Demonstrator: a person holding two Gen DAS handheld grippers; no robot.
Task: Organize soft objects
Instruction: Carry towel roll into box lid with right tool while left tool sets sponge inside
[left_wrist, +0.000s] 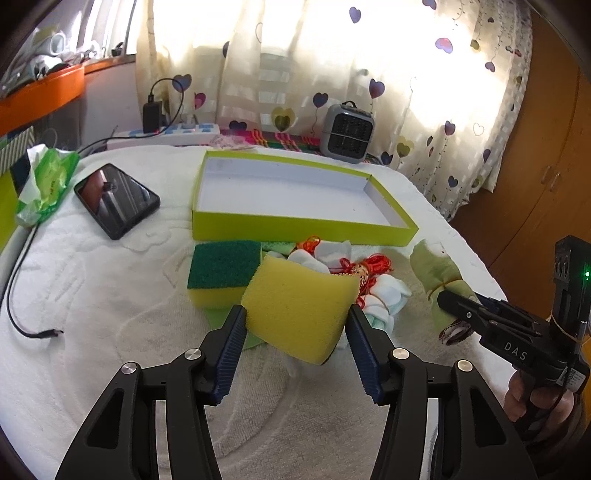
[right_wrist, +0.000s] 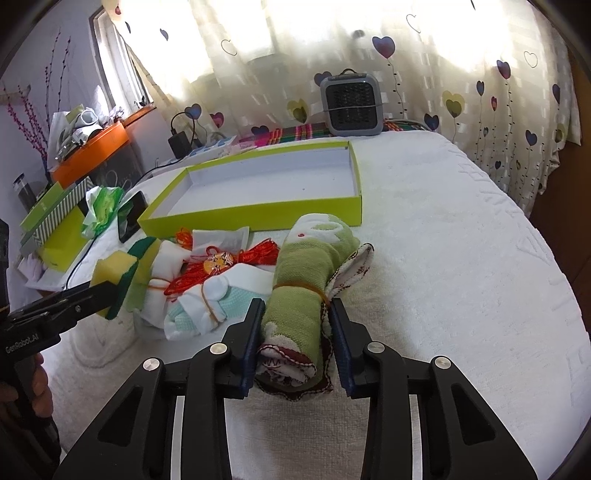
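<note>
So the yellow sponge (left_wrist: 295, 306) sits low in the middle of the left wrist view, tilted and squeezed between the pads of the left gripper (left_wrist: 297, 325), which stands pretty wide but is clearly clamped on it. Just up and left of it a second sponge (left_wrist: 223, 271), green scrubby side up, lies flat on the white towel-like cover (left_wrist: 110, 350). Behind both, in the centre of the frame, there's a little heap of soft stuff: white and mint cloth bundles (left_wrist: 384, 295) tied with rubber bands and a tangle of red cord (left_wrist: 365, 267). Over in the right wrist view, the rolled green towel (right_wrist: 306, 295) with a rubber band around it runs up the middle of the frame, and the right gripper (right_wrist: 295, 343) is closed on its near end, both pads pressing its sides. A patterned cloth (right_wrist: 354, 266) pokes out just to the right of the roll. Past the heap, upper centre, the shallow lime-green box (left_wrist: 306, 230) sits with nothing in it. Off to the left of the left view you've got a black phone (left_wrist: 116, 199) and a green tissue pack (left_wrist: 46, 181), and a small grey heater (left_wrist: 347, 133) stands by the heart-print curtain (left_wrist: 424, 85) at the top.
</note>
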